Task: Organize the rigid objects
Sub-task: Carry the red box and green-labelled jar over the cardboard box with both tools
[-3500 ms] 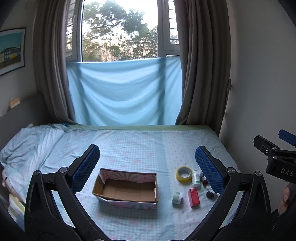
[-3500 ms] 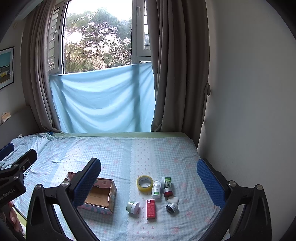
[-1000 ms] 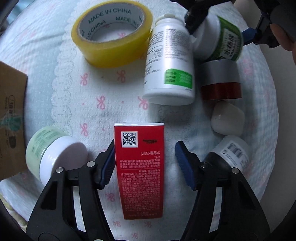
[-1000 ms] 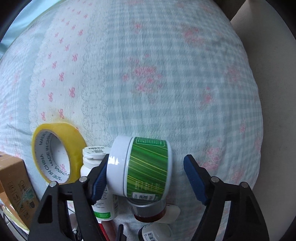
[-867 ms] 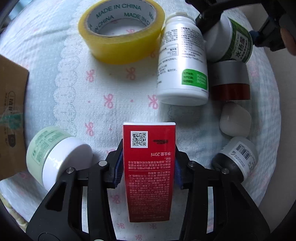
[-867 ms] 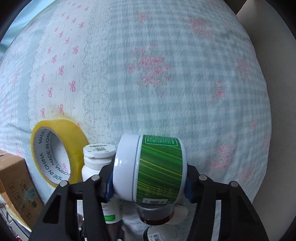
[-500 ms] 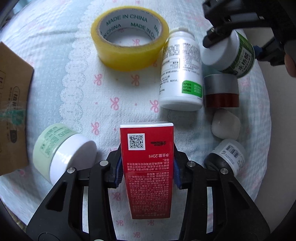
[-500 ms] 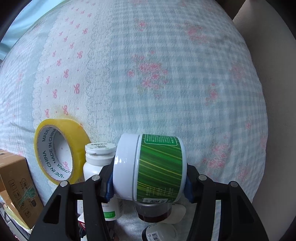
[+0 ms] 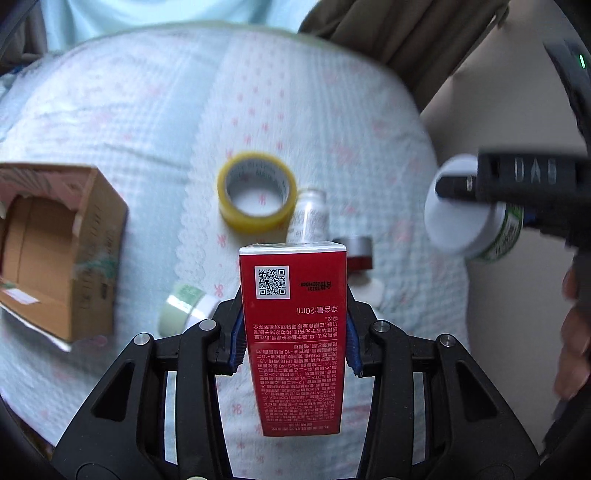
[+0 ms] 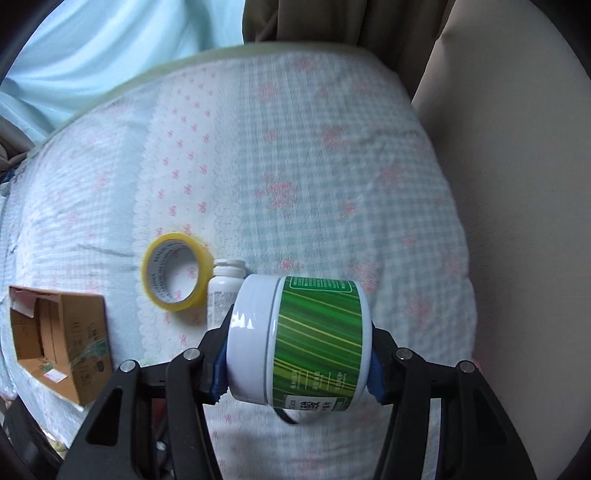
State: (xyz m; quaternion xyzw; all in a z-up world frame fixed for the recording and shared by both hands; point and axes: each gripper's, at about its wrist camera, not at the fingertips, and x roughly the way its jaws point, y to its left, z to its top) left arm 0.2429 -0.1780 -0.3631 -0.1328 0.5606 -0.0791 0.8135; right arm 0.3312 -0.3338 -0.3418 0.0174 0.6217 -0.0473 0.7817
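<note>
My left gripper [image 9: 293, 341] is shut on a red carton [image 9: 293, 325] and holds it up above the bed. My right gripper [image 10: 297, 362] is shut on a green-labelled white jar [image 10: 306, 339], also lifted; the jar shows at the right of the left wrist view [image 9: 469, 214]. The open cardboard box [image 9: 59, 251] lies on the bed to the left and also shows in the right wrist view [image 10: 62, 339]. A yellow tape roll [image 9: 256, 201], a white bottle [image 9: 308, 221], a red-and-silver jar [image 9: 358, 251] and a pale green jar [image 9: 186, 306] lie on the bed below.
The bed has a checked blue sheet [image 10: 332, 184] with pink flowers. A beige wall [image 10: 517, 184] runs along its right side. Brown curtains [image 9: 399, 33] and a blue cloth [image 10: 110, 55] hang at the far end. A small white object [image 9: 375, 291] lies beside the red-and-silver jar.
Both grippers closed on their objects, then rose and pulled back from the bed. The red carton and the green jar left the sheet; the box has come into view at the left.
</note>
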